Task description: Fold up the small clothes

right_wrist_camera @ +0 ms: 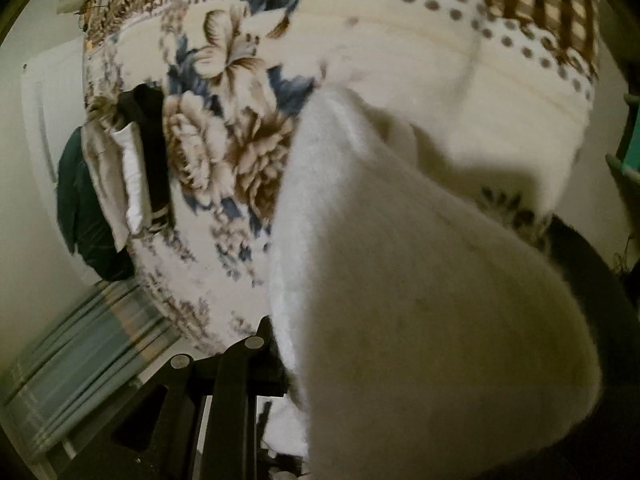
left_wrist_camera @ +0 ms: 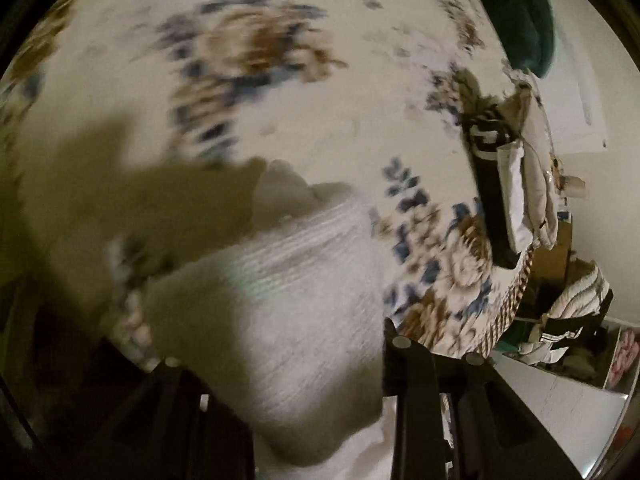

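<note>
Bed covering: cream blanket with blue-and-brown flower print (left_wrist_camera: 280, 92), lying spread across the bed. Small pile of folded clothes, black, white and beige (left_wrist_camera: 516, 184), sitting at the blanket's edge; dark green cushion (left_wrist_camera: 520, 12) lying beyond it. Task item: white ribbed knit garment (left_wrist_camera: 288, 320), hanging raised off the blanket, close to both cameras and blocking the fingertips. Left tongs (left_wrist_camera: 320, 420) and right tongs (right_wrist_camera: 288, 412) are each pinching this garment (right_wrist_camera: 400, 300), jaws narrowly parted; cloth is filling the gap.
</note>
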Action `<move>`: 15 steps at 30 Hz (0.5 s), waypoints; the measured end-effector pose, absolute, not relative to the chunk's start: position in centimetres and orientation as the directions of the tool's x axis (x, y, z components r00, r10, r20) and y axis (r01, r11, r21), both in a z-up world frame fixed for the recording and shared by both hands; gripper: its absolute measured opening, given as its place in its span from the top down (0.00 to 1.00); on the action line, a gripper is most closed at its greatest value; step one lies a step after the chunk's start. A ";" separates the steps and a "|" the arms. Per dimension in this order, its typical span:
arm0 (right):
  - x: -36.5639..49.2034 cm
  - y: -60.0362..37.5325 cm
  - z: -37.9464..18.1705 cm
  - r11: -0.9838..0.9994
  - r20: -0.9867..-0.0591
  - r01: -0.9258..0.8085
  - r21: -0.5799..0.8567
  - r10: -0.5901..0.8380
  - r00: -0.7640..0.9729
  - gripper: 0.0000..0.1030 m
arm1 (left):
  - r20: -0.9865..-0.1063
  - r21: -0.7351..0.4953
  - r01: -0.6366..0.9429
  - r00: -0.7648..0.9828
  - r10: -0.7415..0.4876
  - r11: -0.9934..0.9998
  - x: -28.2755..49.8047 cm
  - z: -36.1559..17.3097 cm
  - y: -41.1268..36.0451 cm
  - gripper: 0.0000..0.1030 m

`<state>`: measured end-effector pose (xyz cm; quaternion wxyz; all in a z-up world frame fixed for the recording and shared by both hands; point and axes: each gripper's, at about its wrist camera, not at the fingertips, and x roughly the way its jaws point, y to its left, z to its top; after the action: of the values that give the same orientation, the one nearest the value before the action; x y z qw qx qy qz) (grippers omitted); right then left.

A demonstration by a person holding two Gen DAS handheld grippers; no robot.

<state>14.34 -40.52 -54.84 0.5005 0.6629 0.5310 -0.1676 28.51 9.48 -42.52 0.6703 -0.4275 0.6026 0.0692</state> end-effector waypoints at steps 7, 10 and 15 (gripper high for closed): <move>25.2 -43.8 -58.6 0.045 -0.731 0.831 0.555 0.503 0.461 0.67 | -0.803 -0.596 -0.519 0.353 -0.480 0.613 41.1 -44.4 6.4 0.42; 29.2 -45.7 -59.0 0.030 -0.702 0.791 0.610 0.483 0.523 0.33 | -0.799 -0.600 -0.455 0.383 -0.464 0.658 43.9 -43.4 6.1 0.27; 30.4 -47.3 -57.1 0.178 -0.736 0.752 0.635 0.435 0.519 0.26 | -0.831 -0.544 -0.406 0.379 -0.407 0.734 43.4 -43.3 7.0 0.27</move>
<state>30.43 -47.32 -57.08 0.6045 0.6276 0.4729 -0.1307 43.43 6.97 -43.28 0.7460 -0.3646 0.5572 -0.0002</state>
